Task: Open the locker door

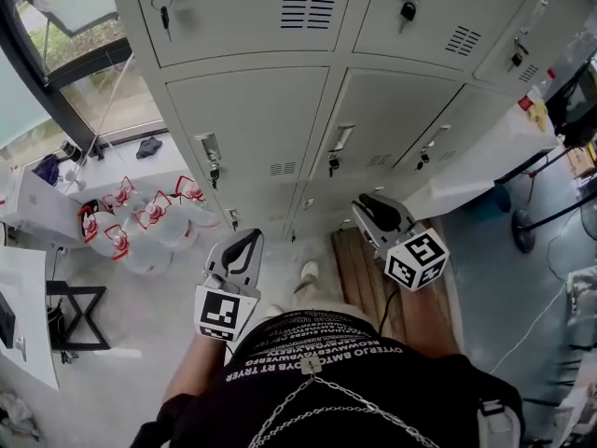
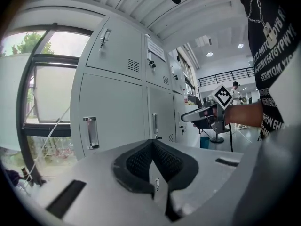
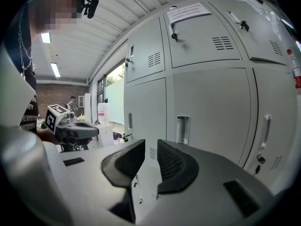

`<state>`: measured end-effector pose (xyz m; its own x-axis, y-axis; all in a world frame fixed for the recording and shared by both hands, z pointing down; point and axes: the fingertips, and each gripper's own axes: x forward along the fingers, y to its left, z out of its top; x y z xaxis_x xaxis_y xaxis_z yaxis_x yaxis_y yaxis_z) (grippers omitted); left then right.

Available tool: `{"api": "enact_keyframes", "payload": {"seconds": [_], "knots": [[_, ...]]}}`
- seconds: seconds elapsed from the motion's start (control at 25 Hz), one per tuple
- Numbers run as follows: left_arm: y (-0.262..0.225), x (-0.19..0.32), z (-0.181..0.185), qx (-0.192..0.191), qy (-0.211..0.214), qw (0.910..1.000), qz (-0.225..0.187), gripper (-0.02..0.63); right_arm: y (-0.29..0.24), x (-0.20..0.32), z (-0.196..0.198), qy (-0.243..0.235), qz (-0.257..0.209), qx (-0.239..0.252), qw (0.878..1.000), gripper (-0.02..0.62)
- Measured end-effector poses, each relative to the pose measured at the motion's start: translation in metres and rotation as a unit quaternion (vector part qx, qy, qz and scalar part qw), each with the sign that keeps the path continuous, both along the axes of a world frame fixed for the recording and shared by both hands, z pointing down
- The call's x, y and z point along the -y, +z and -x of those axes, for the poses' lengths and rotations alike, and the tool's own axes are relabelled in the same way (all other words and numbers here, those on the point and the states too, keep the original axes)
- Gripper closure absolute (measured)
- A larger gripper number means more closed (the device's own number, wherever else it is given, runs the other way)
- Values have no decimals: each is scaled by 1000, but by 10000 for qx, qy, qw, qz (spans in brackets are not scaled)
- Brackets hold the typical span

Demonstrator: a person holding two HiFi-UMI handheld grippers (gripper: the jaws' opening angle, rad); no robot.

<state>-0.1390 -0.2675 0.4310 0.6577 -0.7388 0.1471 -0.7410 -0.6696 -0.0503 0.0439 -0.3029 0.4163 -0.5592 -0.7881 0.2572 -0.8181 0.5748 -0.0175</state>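
A bank of grey metal lockers (image 1: 280, 110) stands in front of me, all doors closed. The middle lower door (image 1: 373, 110) has a recessed handle (image 1: 340, 138) with a key below it; this handle (image 3: 182, 128) lies just ahead in the right gripper view. My right gripper (image 1: 373, 208) hovers short of the lockers, touching nothing, its jaws a narrow gap apart (image 3: 151, 147) and empty. My left gripper (image 1: 244, 250) hangs lower and left, its pads meeting at the tips (image 2: 151, 145) with nothing between. It faces another door's handle (image 2: 91, 132).
Several large water bottles with red handles (image 1: 140, 222) stand on the floor at the left, below a window (image 1: 65, 35). A wooden slatted bench (image 1: 359, 278) lies under my right gripper. A white table (image 1: 23, 315) is at far left, a stand base (image 1: 527, 227) at right.
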Motion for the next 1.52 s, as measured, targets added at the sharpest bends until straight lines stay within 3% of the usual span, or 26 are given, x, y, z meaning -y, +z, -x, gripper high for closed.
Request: {"api": "enact_keyframes", "payload": {"seconds": [0.24,0.52,1.0,1.2,1.52], "knots": [[5,18,9,104,-310,9994,84,606,-13,51,12,-200,-152,55,9997,502],[2,43,-5,253,-415,9988,15,606,-17,94,18,-352,-245,28,9991,481],[4,84,-19,208,-443,9988,37,606,10,146,10,-26,389,-294,9988,414],[7,86,-11,132,-538,9984,100,606,22,157,13,52,705,-277,9971,388],[11,68,13,135,-764,9968,208,606,25,161,24,67,784,-122,9968,363]]}}
